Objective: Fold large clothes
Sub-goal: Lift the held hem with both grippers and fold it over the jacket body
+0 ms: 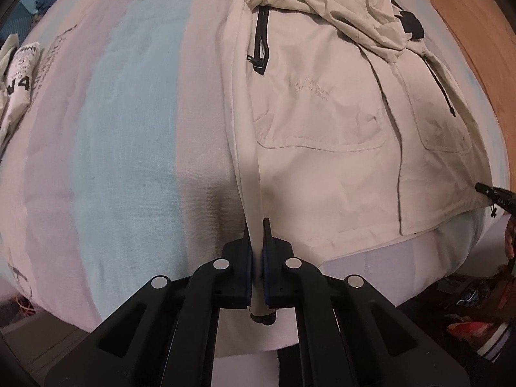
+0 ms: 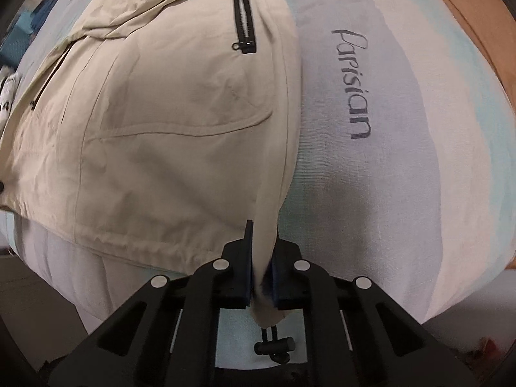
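A beige jacket [image 1: 322,103] with black zip pockets lies front up on the bed, its sleeves folded across the chest. My left gripper [image 1: 258,225] is shut on the jacket's near left hem corner, which is pulled up into a ridge between the pads; a black cord stopper [image 1: 264,319] hangs below. In the right wrist view the same jacket [image 2: 161,113] fills the left half. My right gripper [image 2: 261,229] is shut on the near right hem corner, with a black toggle [image 2: 274,346] dangling under it. The right gripper's tip [image 1: 493,192] shows at the left view's right edge.
The bed sheet [image 1: 129,135] has pale pink and blue stripes with the word "Parisian" [image 2: 351,84]. A white printed garment [image 1: 16,87] lies at the far left. A wooden floor [image 1: 467,9] lies beyond the bed. Clutter [image 1: 477,316] sits below the bed's near edge.
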Available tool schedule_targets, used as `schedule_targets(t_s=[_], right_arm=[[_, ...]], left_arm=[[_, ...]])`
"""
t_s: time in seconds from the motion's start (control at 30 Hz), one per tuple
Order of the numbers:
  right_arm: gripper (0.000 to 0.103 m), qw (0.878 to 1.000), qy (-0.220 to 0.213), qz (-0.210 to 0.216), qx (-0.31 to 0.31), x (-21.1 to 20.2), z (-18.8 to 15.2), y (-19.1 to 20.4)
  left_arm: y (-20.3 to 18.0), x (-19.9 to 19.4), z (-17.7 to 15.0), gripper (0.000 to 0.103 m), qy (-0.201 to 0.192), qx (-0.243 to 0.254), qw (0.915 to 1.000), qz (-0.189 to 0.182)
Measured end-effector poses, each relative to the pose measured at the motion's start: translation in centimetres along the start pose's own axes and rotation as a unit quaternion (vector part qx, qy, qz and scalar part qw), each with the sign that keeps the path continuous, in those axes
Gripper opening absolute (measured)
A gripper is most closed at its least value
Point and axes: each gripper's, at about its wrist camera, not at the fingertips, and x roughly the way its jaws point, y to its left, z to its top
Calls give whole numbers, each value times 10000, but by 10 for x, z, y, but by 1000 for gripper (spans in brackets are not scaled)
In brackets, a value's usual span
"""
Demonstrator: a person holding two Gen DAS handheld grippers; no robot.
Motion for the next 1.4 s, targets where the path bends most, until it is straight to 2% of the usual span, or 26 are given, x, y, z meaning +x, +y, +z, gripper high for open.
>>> schedule_targets(t_s=[0.3, 0.47, 0.6, 0.77, 0.9, 1.07, 1.2, 1.4], right_arm=[[6, 9996, 230, 123, -92, -15, 25, 6], [5, 9991, 294, 164, -249, -18, 33, -7], [5, 9984, 293, 152, -464, -26, 41, -13], [4, 9980, 109, 107, -618, -63, 64, -10], [4, 9975, -46, 65, -701, -93, 79, -3], [3, 9982, -171, 76, -573, -111, 108, 2], [3, 9986, -339, 7, -414, -138, 146, -4], [3, 9997, -226, -29, -42, -134, 209, -9]], left_arm=[[-17, -19, 6, 3, -46, -90, 9999, 73], [-20, -21, 10, 3, 13, -86, 9999, 62], [-25, -26, 17, 3, 74, 127, 9999, 53], [-30, -44, 31, 3, 71, 359, 9993, -19], [-24, -67, 48, 3, -19, 424, 9990, -149], [-10, -96, 78, 3, -139, 416, 9984, -360], [2, -115, 111, 3, -264, 406, 9972, -570], [27, -106, 171, 3, -394, 377, 9954, -783]])
